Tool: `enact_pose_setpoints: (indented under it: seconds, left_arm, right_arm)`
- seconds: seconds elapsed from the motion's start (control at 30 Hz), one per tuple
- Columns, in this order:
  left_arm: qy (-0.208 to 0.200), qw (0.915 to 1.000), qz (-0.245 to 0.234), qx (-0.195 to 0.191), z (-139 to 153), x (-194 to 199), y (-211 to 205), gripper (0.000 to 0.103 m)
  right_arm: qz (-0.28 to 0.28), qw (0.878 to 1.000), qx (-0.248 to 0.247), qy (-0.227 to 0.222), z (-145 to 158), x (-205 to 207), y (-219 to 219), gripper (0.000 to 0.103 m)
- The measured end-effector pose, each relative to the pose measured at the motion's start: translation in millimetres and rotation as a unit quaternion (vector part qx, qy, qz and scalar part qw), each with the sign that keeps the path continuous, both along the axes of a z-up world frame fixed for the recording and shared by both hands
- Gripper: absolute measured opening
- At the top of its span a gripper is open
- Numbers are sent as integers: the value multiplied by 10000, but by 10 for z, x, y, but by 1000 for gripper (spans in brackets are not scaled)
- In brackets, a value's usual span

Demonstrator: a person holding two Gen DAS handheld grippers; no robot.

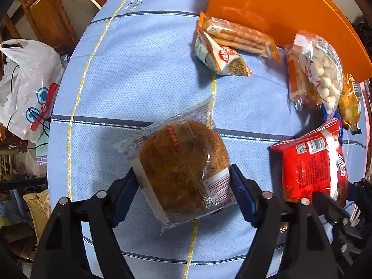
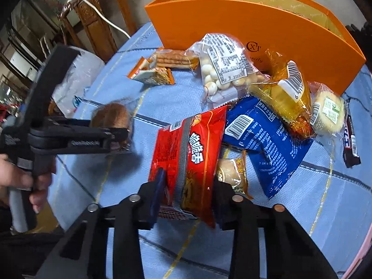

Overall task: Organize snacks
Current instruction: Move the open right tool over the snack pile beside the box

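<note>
Snacks feel light, crinkly, crushable: left tool (image 1: 183,197) clenched on clear-wrapped brown round cake (image 1: 183,167) above blue cloth surface (image 1: 139,69); right tool (image 2: 186,195) pinches slippery red foil noodle packet (image 2: 186,160) at its lower end, nr orange box (image 2: 255,28).

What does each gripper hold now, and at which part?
Left gripper holds the brown cake packet by its two side edges. Right gripper holds the red snack bag across its lower end.
</note>
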State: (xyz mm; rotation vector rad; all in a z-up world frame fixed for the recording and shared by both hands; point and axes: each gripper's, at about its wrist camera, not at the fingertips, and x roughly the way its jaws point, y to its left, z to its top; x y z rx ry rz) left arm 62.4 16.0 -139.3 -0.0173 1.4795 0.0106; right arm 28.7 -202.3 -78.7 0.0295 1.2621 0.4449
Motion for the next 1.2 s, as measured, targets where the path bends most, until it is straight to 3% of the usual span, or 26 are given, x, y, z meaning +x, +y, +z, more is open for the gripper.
enact_pose_setpoints:
  seconds: [0.13,0.27,0.3,0.33,0.37,0.43,0.57,0.63,0.73,0.83,0.93,1.03,1.2]
  left_arm:
    - [9,9999,-82,-58,-14,36,-45,74]
    - [41,9999,-118,-79,-42,48,-21,74]
    - [35,9999,-113,-87,-54,49,-10,74]
    - [41,9999,-113,-92,-61,56,-5,74]
    - [45,9999,-120,-94,-76,63,-2,74]
    - [49,9999,-129,-77,-88,71,15,74]
    - [23,9999,-75,-70,-93,42,67,74]
    - [28,10000,-47,-78,-79,37,97,74]
    - [44,10000,-30,-82,-100,37,121,74]
    - [54,10000,-25,-72,-105,46,117,74]
    - [58,9999,-61,-62,-115,56,97,74]
    - [61,9999,-67,-53,-96,52,39,74]
    - [84,9999,-17,-99,-92,56,79,74]
  right_arm:
    - [-158,9992,365,77,97,-36,-120,26]
    - [358,9970,570,382,57,-153,2,28]
    - [444,9967,543,411,29,-174,43,34]
    - [526,9952,598,574,-32,-202,84,57]
    - [610,9917,745,850,-104,-229,115,68]
    - [580,9912,829,848,-107,-273,104,72]
    - [-85,9927,1039,607,16,-243,-236,74]
    - [-502,9937,916,405,89,-242,-483,91]
    - [-804,9959,373,181,85,-209,-688,93]
    - [-1027,9937,-234,385,-87,-173,-725,92]
    - [-1367,9879,-269,682,-247,-117,-610,92]
    - [-1226,9890,-432,701,-331,-91,-341,92]
    - [-1372,9880,-46,710,-281,-14,-145,93]
